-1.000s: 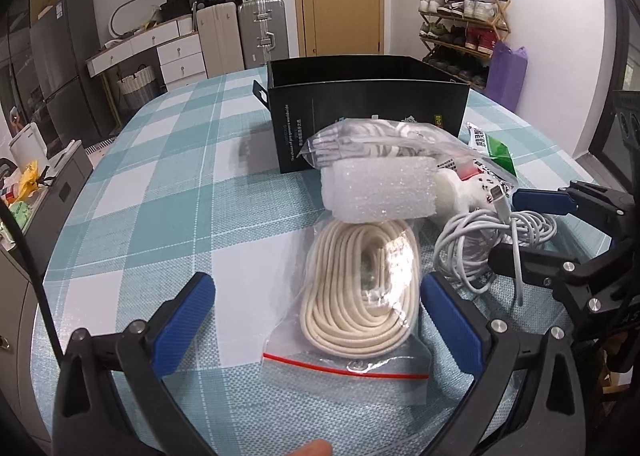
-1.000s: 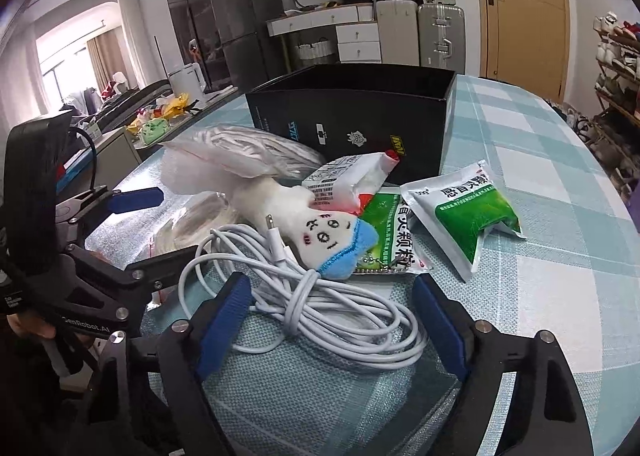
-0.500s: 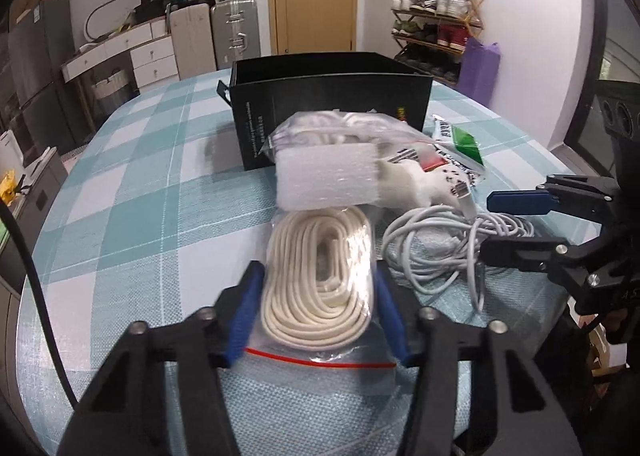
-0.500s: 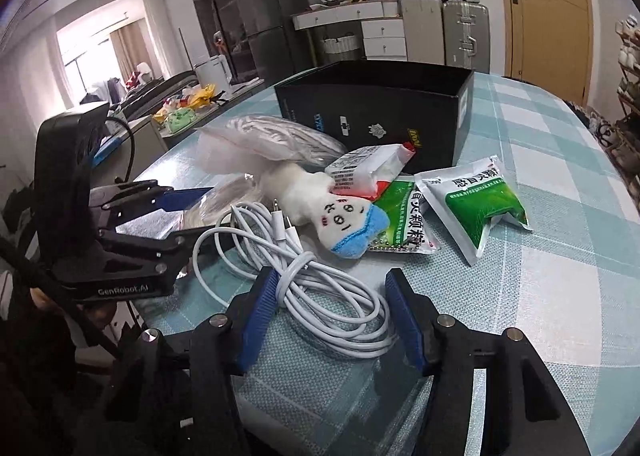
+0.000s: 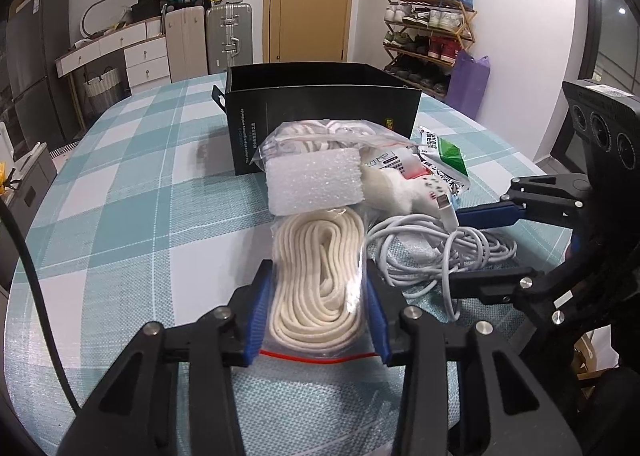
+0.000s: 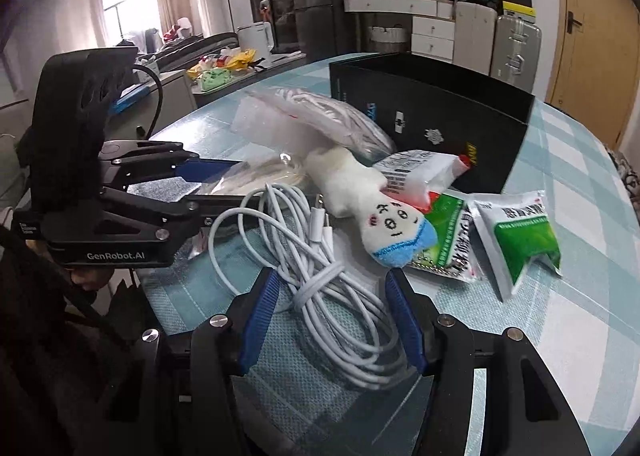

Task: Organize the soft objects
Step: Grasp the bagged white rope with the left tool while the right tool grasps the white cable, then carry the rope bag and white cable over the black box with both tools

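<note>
**A:** Your left gripper [image 5: 316, 312] is closing its fingers [image 5: 258, 320] narrowly around the near end of the bagged rope [image 5: 318, 276], pads pressing the plastic on both sides. It is lying on the worktop [image 5: 120, 216], just near of the foam block [image 5: 314, 184].

**B:** How is it going to handle?

**A:** Probably light and floppy. The zip bag looks slick, so you are risking the film sliding while the coil sags out the far end. Squeezing across the coil itself, not the empty plastic by the red seal, is looking safer.

**B:** And the right side?

**A:** Your right gripper [image 6: 332, 320] is straddling the white cable bundle [image 6: 320, 268], fingers partly closed; I cannot tell whether they are gripping it. Loose loops are trailing toward the plush toy [image 6: 372, 212], so taking the bunched middle is likely keeping strands from snagging. The black box [image 5: 320, 104] is waiting at the far side.
</note>
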A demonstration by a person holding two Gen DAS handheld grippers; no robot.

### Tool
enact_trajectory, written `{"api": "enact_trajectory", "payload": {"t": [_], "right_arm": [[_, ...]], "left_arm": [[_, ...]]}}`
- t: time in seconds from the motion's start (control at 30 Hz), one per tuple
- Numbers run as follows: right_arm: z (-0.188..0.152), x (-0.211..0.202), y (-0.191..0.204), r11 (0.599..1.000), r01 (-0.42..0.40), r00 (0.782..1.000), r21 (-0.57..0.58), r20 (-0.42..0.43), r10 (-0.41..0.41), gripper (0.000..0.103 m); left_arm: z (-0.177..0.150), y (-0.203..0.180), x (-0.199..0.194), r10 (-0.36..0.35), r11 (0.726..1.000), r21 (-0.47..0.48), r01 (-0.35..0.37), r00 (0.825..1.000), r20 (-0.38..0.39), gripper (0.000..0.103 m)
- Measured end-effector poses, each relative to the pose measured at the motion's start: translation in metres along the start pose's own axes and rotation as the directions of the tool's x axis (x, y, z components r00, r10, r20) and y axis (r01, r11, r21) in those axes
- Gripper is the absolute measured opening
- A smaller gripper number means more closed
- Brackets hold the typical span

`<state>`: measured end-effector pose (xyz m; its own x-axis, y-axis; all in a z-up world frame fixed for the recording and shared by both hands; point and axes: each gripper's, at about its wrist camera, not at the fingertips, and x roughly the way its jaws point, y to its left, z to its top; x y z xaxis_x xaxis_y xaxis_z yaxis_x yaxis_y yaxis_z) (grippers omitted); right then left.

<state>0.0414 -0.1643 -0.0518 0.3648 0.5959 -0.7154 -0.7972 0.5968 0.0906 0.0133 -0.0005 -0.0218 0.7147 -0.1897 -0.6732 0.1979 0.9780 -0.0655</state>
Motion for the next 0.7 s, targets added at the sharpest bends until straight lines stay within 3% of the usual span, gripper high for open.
{"api": "enact_trajectory", "payload": {"t": [0.13,0.2,0.47,0.7], "right_arm": [[0.002,0.002,0.007,0.999,-0.023,1.0,-0.034,0.005,0.024,0.042],[0.0,-0.001,0.01,0.998,-0.043,0.999,-0.042,0.019,0.044,0.031],[-0.01,-0.017,0.013,0.997,-0.07,0.993,-0.02,0.09,0.072,0.031],[-0.007,-0.043,0.003,0.998,-0.053,0.982,0.033,0.184,0.046,0.031]], "left_arm": [[0.0,0.002,-0.002,0.0,1.0,-0.008,0.0,1.0,0.014,0.037],[0.0,0.002,-0.005,-0.007,1.0,-0.012,0.007,1.0,0.023,0.036],[0.002,0.003,-0.017,-0.034,0.999,-0.021,0.036,0.997,0.069,0.034],[0.008,0.0,-0.032,-0.053,0.998,-0.024,0.056,0.992,0.114,0.034]]}}
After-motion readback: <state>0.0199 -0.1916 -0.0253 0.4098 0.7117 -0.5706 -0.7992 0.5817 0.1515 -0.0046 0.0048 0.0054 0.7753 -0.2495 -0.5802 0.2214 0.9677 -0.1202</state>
